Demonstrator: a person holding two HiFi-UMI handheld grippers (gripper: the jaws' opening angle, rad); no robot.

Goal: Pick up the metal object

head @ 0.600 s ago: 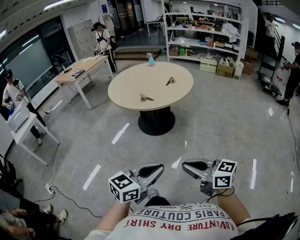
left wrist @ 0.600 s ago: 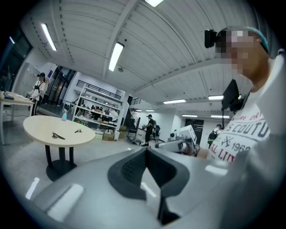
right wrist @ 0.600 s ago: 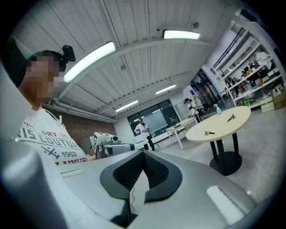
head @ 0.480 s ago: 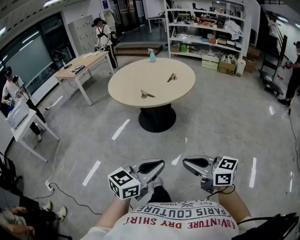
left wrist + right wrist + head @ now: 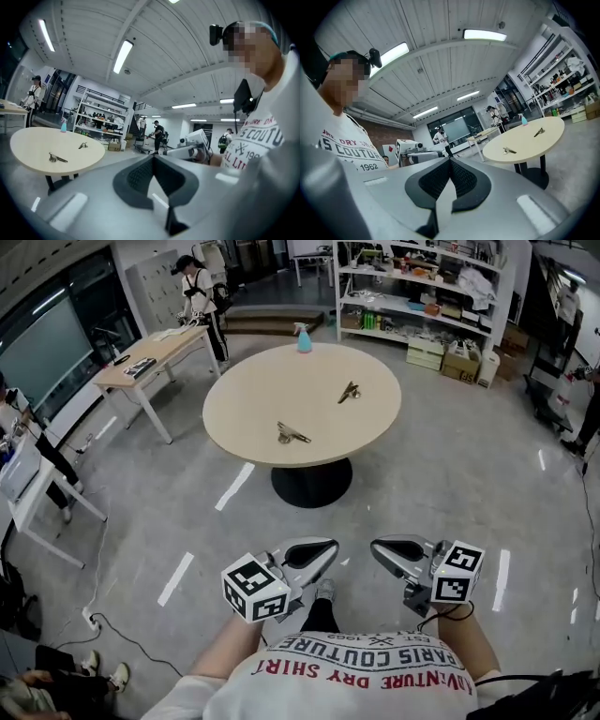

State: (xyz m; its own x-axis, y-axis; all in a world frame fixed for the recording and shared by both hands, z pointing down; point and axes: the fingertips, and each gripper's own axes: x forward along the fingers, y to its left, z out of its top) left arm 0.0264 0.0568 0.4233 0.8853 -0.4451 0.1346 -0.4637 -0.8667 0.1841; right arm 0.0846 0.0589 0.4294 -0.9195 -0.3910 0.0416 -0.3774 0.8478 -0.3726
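I am holding both claws low in front of my chest, over the grey floor [image 5: 450,474] and well short of the round table [image 5: 239,418]. The left gripper [image 5: 323,549] is sitting with its jaws pressed together and nothing between them; in the left gripper view [image 5: 153,161] the dark pads are meeting along one seam. The right gripper [image 5: 382,549] is doing the same, its jaws closed on nothing, as the right gripper view [image 5: 450,164] is showing. The two claws are pointing their tips toward each other, close together but apart.

The metal object [image 5: 292,435] is lying on the tabletop near the table's near edge, a little left of its middle, well apart from both claws and ahead of them. From the left gripper it is showing far off to the left [image 5: 57,158]; from the right gripper it is showing far off to the right [image 5: 508,150]. A second metal object [image 5: 349,392] is lying farther in, toward the table's right edge, apart from the first. A blue spray bottle [image 5: 304,337] is standing upright at the table's far edge.

Beyond the table, shelves [image 5: 422,287] are lining the back wall, and a person [image 5: 199,292] is standing by a wooden desk [image 5: 150,357] off to the left.
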